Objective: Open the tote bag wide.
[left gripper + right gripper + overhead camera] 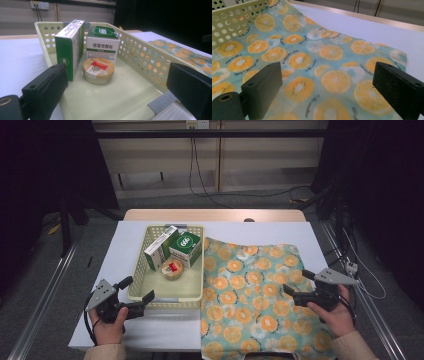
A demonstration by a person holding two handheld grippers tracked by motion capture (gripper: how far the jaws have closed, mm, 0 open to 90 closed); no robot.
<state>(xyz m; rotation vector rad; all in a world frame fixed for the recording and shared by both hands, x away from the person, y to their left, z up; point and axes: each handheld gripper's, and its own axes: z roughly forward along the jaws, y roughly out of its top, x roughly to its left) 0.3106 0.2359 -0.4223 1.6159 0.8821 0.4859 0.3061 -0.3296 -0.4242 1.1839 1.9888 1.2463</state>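
Hovering at lower left of the high view, your left gripper (137,290) sits spread at the basket's (192,292) near rim; your right gripper (298,282) hangs spread over the one cloth (250,295). In the left gripper view: two boxes (71,47), one tin (98,70) mid-frame. In the right gripper view: cloth only beneath the jaws. Nothing's gripped yet; next likely needs closing in on the basket.

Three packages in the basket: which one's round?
The flat round tin with the yellow lid and red label, at the front of the cream basket. The other two are upright green-and-white boxes: the tall narrow box and the squarer box behind it.
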